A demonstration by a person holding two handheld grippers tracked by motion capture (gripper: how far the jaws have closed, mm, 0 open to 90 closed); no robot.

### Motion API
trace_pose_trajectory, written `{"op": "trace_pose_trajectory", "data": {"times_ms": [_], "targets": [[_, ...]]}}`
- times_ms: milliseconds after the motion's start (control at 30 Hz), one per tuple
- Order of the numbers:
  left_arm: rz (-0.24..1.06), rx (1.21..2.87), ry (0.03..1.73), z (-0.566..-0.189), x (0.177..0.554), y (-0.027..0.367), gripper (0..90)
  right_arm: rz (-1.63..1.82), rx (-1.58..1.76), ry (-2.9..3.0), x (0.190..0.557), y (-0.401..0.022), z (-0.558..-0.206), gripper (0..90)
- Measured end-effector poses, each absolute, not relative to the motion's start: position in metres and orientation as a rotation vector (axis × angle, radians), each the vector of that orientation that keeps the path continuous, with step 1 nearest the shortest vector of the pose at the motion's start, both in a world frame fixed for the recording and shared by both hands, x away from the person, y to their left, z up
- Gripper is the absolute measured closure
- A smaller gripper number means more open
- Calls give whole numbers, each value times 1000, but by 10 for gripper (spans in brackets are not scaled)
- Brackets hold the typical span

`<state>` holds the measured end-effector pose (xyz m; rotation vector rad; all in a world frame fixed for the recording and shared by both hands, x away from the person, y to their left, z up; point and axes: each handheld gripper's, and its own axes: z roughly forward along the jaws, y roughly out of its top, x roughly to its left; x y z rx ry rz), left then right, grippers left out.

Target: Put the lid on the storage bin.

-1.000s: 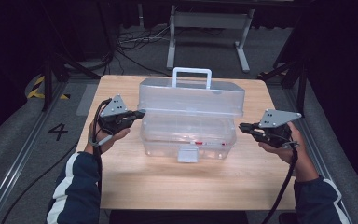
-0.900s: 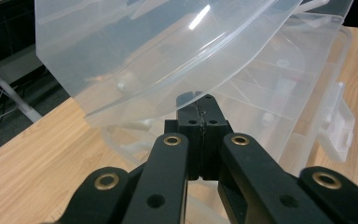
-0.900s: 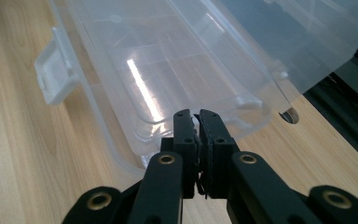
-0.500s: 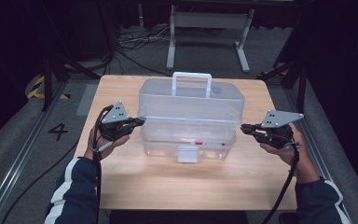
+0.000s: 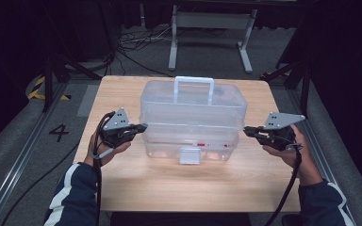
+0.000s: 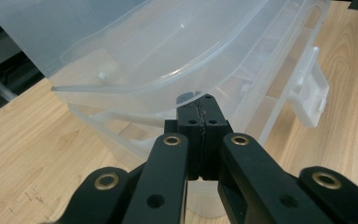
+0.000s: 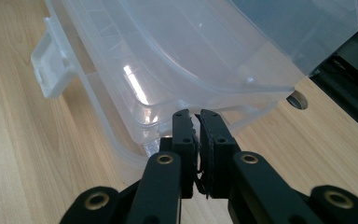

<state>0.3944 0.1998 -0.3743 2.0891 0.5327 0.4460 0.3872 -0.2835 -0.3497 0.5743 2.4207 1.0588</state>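
Lighting: bright overhead on the wooden table (image 5: pixel 136 188), surroundings dark. High view soft; glare on the clear plastic box (image 7: pixel 135 88). Near jaws slightly blurred.

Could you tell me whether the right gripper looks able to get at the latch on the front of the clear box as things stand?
Probably yes: the latch hangs on the box's near side over bare table, and the right gripper, at the box's right end, has open space along that side.

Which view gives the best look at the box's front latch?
The high view: the latch faces the camera, hanging at the front of the clear box. Both gripper views catch it side-on at the frame edge.
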Motion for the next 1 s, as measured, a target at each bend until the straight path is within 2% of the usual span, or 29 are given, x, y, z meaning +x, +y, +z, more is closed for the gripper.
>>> {"op": "trace_pose_trajectory", "data": {"times_ms": [1000], "targets": [[437, 2192, 542, -392, 381, 198, 900, 1025, 588, 2499, 382, -282, -369, 844]]}}
